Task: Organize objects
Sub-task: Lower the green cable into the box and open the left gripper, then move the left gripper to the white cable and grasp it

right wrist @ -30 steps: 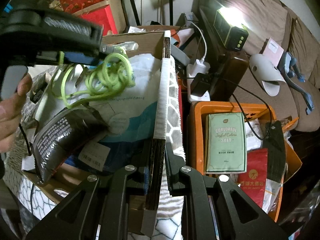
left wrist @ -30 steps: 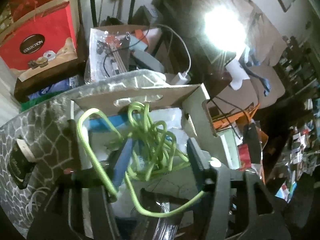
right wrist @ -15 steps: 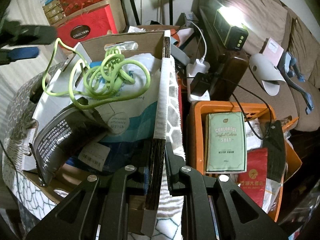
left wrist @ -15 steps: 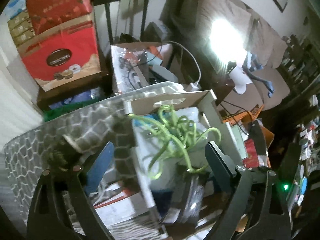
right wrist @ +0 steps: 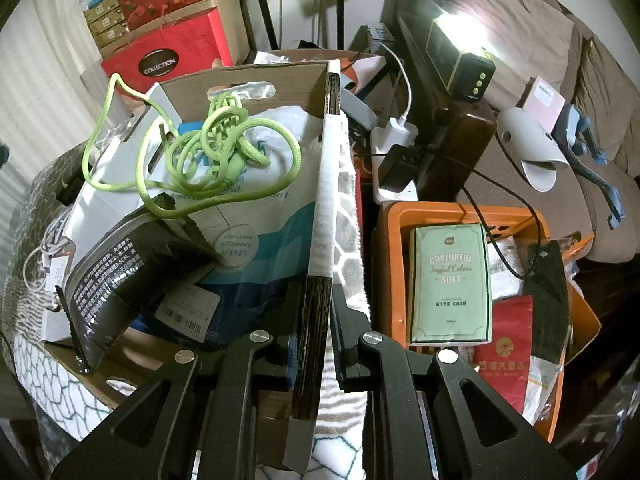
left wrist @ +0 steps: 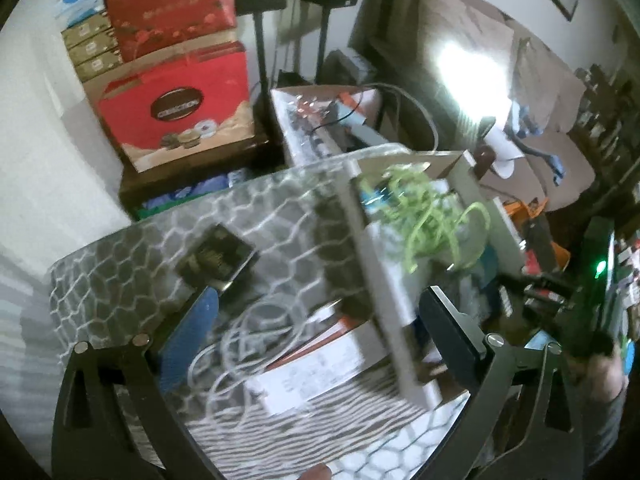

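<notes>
A tangled green cord (right wrist: 192, 160) lies on top of the bags in an open cardboard box (right wrist: 240, 76); it also shows in the left wrist view (left wrist: 424, 208). My right gripper (right wrist: 318, 312) is shut on the box's right wall flap (right wrist: 326, 208). My left gripper (left wrist: 316, 320) is open and empty, pulled back over the patterned cloth (left wrist: 132, 264), left of the box wall (left wrist: 380, 280). Below it lie a white cable (left wrist: 248, 340), a white packet (left wrist: 312, 376) and a dark small box (left wrist: 218, 258).
Inside the box are a white-blue bag (right wrist: 256, 216) and a black pouch (right wrist: 128, 264). An orange crate (right wrist: 460, 216) with a green pack (right wrist: 450, 280) stands to the right. Red gift boxes (left wrist: 176, 108) are stacked behind. A lamp (right wrist: 460, 60) shines on a dark side table.
My left gripper let go of the green cord, which now rests in the box, and drew back to the left and opened wide. The right gripper kept its hold.
</notes>
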The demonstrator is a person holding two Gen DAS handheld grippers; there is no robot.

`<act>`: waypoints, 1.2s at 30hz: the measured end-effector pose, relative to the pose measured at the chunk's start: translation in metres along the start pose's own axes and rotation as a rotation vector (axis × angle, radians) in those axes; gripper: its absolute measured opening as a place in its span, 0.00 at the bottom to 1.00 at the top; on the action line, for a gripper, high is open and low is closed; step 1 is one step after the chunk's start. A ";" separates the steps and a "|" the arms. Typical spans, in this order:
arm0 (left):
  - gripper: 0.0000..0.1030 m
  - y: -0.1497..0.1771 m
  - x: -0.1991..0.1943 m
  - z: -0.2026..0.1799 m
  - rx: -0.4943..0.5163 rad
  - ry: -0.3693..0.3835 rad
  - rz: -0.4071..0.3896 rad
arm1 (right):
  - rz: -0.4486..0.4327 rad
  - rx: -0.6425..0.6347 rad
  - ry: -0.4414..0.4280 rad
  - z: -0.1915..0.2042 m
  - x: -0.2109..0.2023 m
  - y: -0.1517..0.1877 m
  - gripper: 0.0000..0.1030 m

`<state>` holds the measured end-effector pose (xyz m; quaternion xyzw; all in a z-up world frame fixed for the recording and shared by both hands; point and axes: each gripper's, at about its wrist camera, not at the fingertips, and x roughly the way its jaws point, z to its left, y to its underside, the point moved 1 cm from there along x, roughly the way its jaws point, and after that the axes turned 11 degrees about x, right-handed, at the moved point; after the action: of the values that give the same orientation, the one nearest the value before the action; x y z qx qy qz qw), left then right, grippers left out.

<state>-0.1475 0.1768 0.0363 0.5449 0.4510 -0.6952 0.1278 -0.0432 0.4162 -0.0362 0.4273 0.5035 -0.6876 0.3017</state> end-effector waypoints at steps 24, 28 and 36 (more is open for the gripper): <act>0.98 0.092 0.060 0.089 -0.291 0.016 0.134 | -0.004 0.006 0.007 -0.006 0.002 0.000 0.12; 0.98 0.094 0.078 0.094 -0.327 0.019 0.169 | -0.004 0.000 0.012 -0.005 0.003 0.000 0.12; 0.67 0.094 0.083 0.089 -0.279 -0.021 0.163 | -0.003 -0.004 0.020 -0.006 0.005 0.000 0.12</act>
<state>-0.1732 0.0818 -0.0815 0.5493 0.4962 -0.6188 0.2629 -0.0436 0.4221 -0.0413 0.4326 0.5087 -0.6828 0.2964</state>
